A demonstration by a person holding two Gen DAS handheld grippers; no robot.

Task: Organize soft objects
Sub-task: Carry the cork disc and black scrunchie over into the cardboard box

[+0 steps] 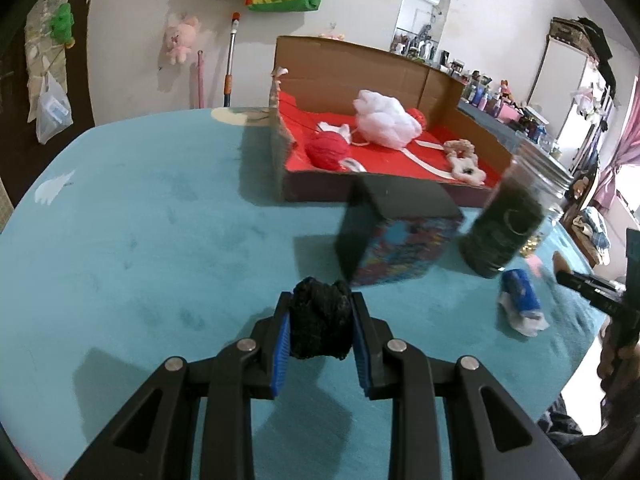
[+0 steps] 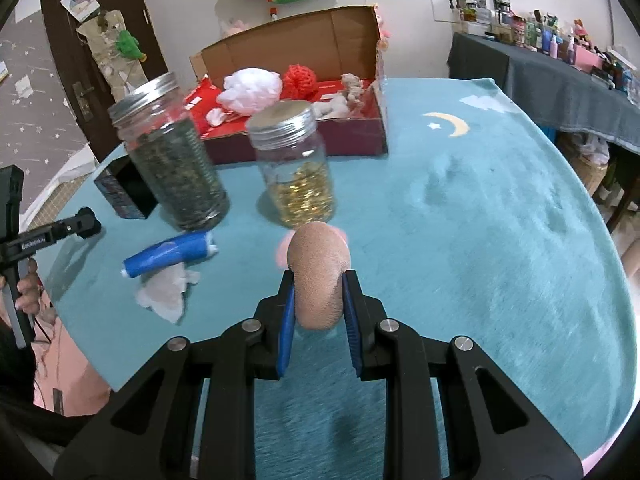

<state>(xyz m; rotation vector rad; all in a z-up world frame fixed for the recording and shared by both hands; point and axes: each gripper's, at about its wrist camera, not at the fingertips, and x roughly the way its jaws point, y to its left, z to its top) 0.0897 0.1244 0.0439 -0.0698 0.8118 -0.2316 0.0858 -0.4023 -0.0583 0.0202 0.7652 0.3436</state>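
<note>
My left gripper [image 1: 321, 308] is shut on a black fuzzy soft ball [image 1: 320, 320], held above the teal table. My right gripper [image 2: 319, 286] is shut on a tan soft sponge-like piece [image 2: 319, 276] with a pink part behind it. An open cardboard box with a red lining [image 1: 400, 160] stands at the far side; it also shows in the right wrist view [image 2: 304, 136]. In it lie a white mesh puff [image 1: 386, 118], a red yarn ball [image 1: 327, 151] and a beige scrunchie [image 1: 464, 160].
A patterned black-topped box [image 1: 396, 232] and a jar of dark green flakes [image 1: 504, 224] stand before the cardboard box. A jar of gold glitter [image 2: 296, 168] stands near my right gripper. A blue tube on white tissue [image 2: 168, 260] lies on the teal tablecloth [image 2: 500, 240].
</note>
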